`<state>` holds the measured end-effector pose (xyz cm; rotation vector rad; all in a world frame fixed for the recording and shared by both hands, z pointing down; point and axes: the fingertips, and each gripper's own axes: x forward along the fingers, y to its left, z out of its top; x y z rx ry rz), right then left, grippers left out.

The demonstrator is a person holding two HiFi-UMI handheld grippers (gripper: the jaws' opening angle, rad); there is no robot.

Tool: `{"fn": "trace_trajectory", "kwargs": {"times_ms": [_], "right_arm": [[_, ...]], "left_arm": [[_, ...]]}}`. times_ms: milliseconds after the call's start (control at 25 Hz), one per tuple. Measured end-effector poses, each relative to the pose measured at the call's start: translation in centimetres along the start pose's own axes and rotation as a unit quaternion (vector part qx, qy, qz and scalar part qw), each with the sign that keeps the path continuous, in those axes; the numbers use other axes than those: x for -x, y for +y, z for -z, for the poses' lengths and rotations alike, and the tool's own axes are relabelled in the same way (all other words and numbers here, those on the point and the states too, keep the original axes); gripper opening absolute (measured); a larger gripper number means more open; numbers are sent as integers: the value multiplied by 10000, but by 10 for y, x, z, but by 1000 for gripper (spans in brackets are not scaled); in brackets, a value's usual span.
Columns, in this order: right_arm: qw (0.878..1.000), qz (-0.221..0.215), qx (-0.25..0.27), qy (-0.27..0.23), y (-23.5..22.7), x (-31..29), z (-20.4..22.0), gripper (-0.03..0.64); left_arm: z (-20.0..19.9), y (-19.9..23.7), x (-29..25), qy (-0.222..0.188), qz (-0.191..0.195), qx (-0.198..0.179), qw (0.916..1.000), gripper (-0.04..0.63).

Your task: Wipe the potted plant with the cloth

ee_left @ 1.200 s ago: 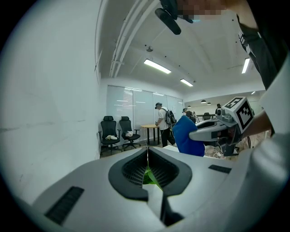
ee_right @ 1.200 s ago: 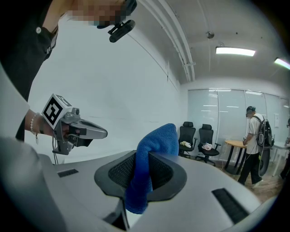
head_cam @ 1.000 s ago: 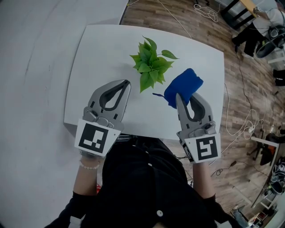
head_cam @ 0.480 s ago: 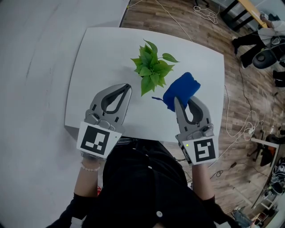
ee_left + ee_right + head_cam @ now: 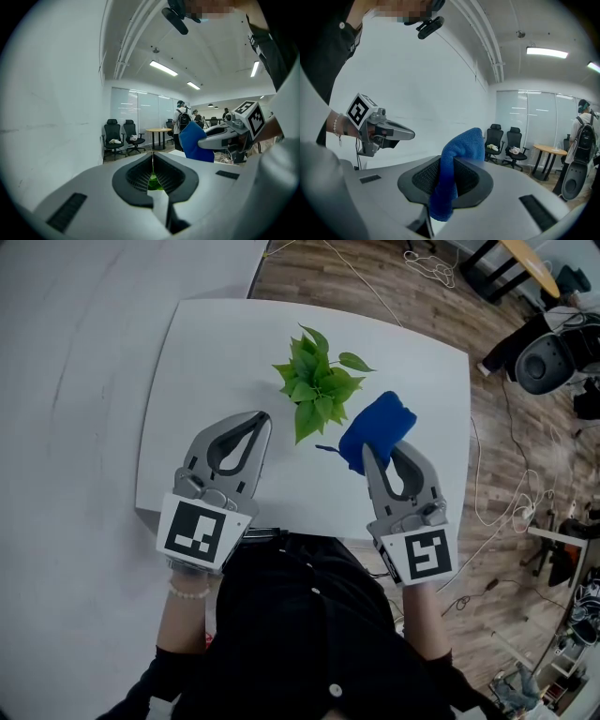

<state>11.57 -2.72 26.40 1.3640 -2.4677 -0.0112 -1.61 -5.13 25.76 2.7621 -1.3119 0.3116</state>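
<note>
Fuzzy cloth (image 5: pixel 377 430) (smooth matt table (image 5: pixel 211 362)).

Only the background is changing: at the top right of the head view, a dark figure (image 5: pixel 547 360) on the wooden floor (image 5: pixel 314 277) is drifting downward and turning rounder in outline, too small and dim to identify.

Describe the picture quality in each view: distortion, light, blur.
Head view: the wide-angle lens bows the edges of the white table, the light is even, the potted plant sharp. Left gripper view: fisheye circle with black corners, ceiling light strips glare bright. Right gripper view: same black corners, the blue cloth blurs at its lower end, close to the lens.
</note>
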Motion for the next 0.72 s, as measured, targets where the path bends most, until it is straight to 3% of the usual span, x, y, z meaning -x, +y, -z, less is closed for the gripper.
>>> {"fn": "trace_trajectory", "kwargs": {"times_ms": [720], "right_arm": [[10000, 11, 21, 52, -3, -9, 4, 94]], "left_arm": [[4, 6, -9, -12, 1, 88, 10000, 18]]}}
